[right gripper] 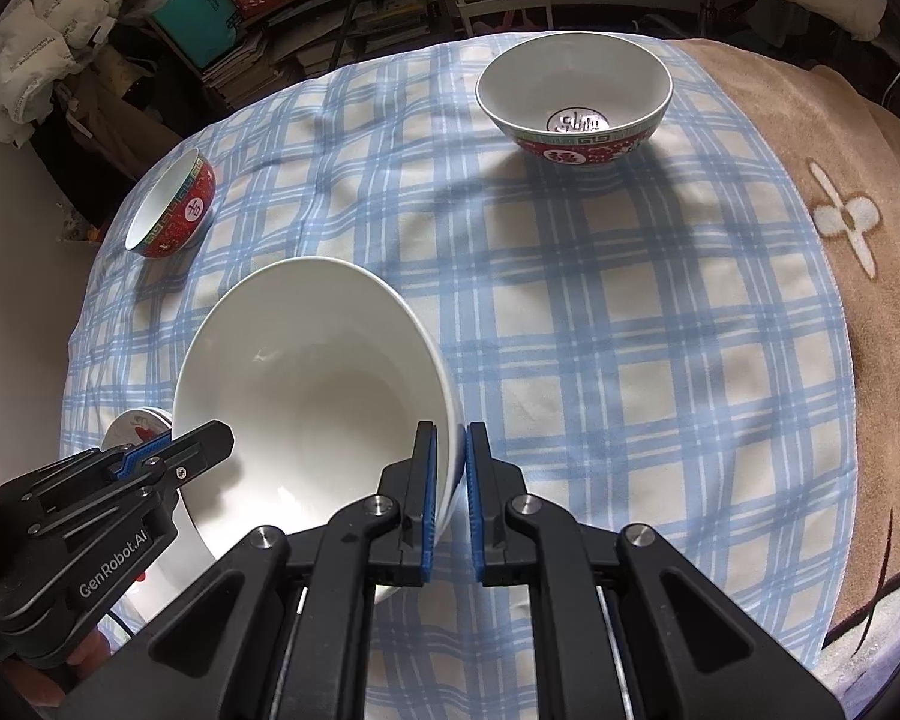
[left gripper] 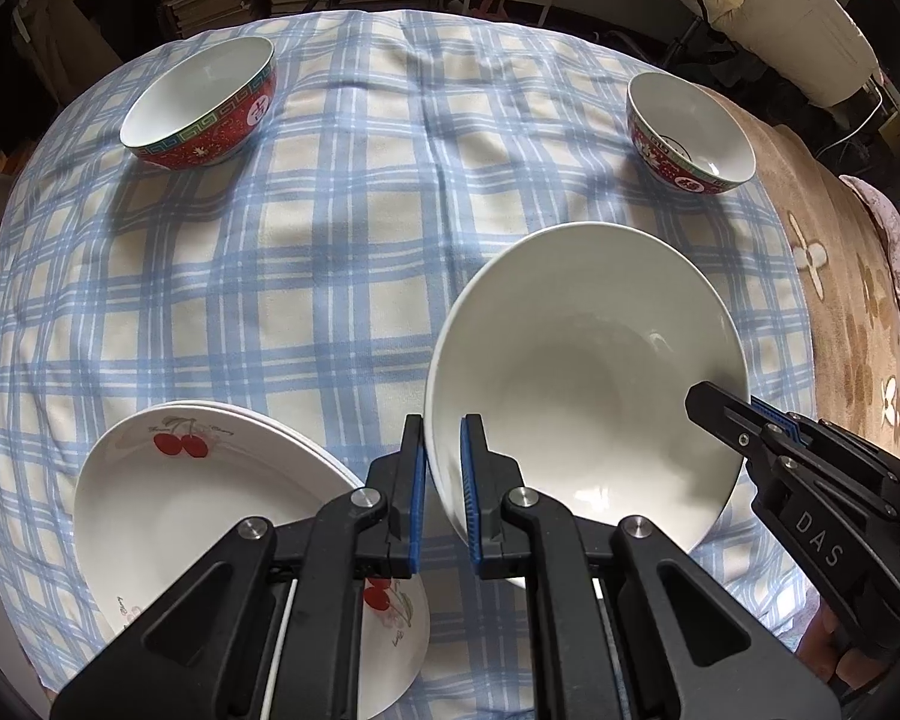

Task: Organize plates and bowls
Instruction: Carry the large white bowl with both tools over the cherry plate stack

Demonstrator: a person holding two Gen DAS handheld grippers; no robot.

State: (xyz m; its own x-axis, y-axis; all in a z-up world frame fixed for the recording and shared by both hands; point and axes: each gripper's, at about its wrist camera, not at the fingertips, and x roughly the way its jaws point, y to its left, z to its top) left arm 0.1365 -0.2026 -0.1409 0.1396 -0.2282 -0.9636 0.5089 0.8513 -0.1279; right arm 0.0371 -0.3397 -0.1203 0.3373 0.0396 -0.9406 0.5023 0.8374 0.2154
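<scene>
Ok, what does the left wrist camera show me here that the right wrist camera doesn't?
Only the left wrist view shows the cherry plates properly: a stack lying beside the left gripper. The right view catches only a sliver of it.
Only the right wrist view shows the printed mark inside the far red bowl.
Both show the big white bowl clamped at opposite rims by the left gripper and the right gripper, two red bowls, and the checked cloth.
</scene>
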